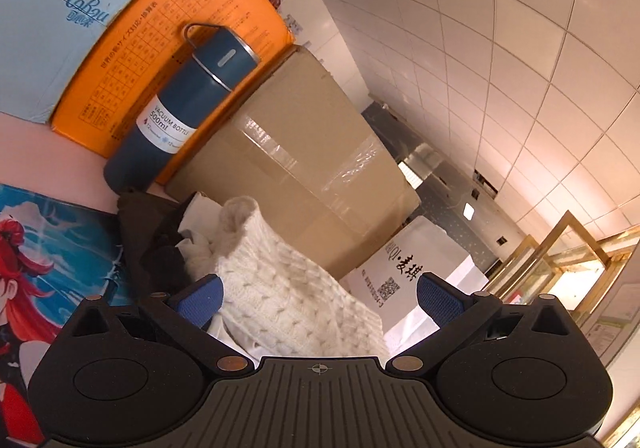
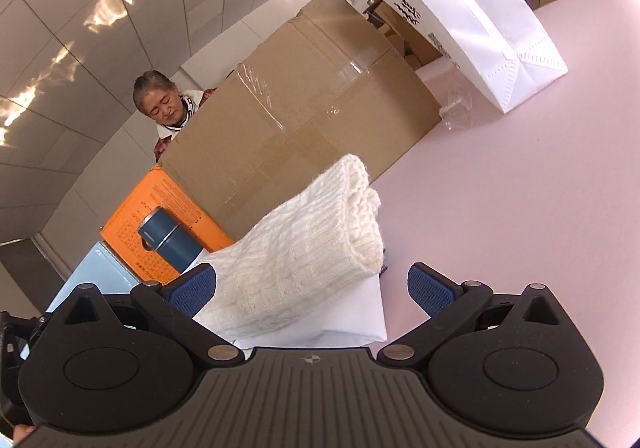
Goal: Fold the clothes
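At 9 o'clock of the left gripper point(image 1: 318, 300), dark clothes point(image 1: 148, 232) lie unfolded. Its jaws gape wide over the cream knit sweater point(image 1: 288, 288), folded, atop 1 white garment point(image 2: 348, 312). The right gripper point(image 2: 312, 286) is wide too. Folding looks partly done.

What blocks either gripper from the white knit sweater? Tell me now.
Nothing visible does. The folded white knit sweater lies directly ahead of the open right gripper and the open left gripper, with no object between the fingers and the fabric. The cardboard box stands behind the sweater.
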Available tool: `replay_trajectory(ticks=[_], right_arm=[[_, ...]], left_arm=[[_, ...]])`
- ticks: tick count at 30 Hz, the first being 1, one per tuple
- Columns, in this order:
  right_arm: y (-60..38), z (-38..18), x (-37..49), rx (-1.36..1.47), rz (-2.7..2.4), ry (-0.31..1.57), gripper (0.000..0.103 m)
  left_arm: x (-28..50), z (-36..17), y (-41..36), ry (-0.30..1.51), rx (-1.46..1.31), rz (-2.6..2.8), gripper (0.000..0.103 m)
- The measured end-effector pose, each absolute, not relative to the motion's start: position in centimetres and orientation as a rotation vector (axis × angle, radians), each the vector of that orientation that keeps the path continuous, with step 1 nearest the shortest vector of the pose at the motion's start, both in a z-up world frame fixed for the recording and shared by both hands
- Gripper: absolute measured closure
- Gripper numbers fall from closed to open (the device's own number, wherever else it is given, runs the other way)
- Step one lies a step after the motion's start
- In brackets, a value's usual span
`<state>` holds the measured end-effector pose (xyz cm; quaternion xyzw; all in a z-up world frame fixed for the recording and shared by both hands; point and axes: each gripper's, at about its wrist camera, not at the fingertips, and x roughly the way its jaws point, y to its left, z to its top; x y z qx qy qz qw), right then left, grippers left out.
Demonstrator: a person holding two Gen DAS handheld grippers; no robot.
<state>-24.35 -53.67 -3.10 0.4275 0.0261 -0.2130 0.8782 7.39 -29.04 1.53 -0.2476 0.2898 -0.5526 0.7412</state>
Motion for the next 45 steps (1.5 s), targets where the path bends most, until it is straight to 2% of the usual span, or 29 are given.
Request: replay_trajectory(ticks=[6, 9, 11, 12, 13, 15, 16, 17, 18, 22, 28, 32, 39, 45], right_arm=[[-55.9, -3.9, -20.9, 1.001, -0.433, 0.140, 0.000], [-56.6, -4.2, -19.4, 1.029, -0.401, 0.118, 0.000], [-57.2, -4.5, -18.6, 1.069, -0.377, 0.100, 0.004], [-57.3, -4.6, -18.3, 1.075, -0.389, 0.097, 0.012], [-57.2, -4.6, -18.2, 1.069, -0.423, 0.099, 0.030], [-56.6, -4.2, -18.1, 1.005, -0.481, 0.087, 0.047], [-56.2, -3.9, -18.2, 0.963, -0.501, 0.078, 0.056], [-55.8, -3.5, -18.3, 0.930, -0.503, 0.069, 0.059], [-55.2, -3.0, -18.5, 0.896, -0.502, 0.065, 0.064], [-52.5, -0.6, -19.7, 0.761, -0.478, 0.014, 0.073], [-46.3, 4.0, -22.6, 0.595, -0.349, -0.126, 0.074], [-41.5, 4.7, -23.4, 0.603, -0.219, -0.122, 0.074], [-31.7, 3.1, -21.3, 0.601, 0.031, 0.069, 0.074], [-24.0, 0.3, -19.7, 0.609, 0.187, 0.269, 0.074]], left_arm=[[8.2, 0.4, -31.8, 0.705, -0.479, -1.134, 0.000], [8.0, 0.1, -32.9, 0.699, -0.434, -1.135, 0.000], [7.6, 0.1, -33.8, 0.683, -0.362, -1.126, 0.000], [7.3, 0.1, -34.2, 0.665, -0.329, -1.114, 0.005], [6.8, 0.1, -34.3, 0.632, -0.291, -1.100, 0.011], [5.8, 0.1, -34.5, 0.558, -0.206, -1.079, 0.044], [5.4, 0.2, -34.4, 0.529, -0.180, -1.076, 0.057], [5.1, 0.4, -34.1, 0.505, -0.169, -1.079, 0.069], [4.8, 0.5, -33.7, 0.482, -0.157, -1.082, 0.075], [3.0, 2.3, -31.1, 0.343, -0.159, -1.086, 0.079], [2.0, 3.4, -21.9, 0.291, -0.116, -1.012, 0.080], [1.4, 4.0, -15.5, 0.267, -0.085, -0.961, 0.080], [0.5, 5.1, -4.4, 0.227, -0.033, -0.872, 0.080], [2.8, 3.1, 1.1, 0.340, 0.042, -0.758, 0.079]])
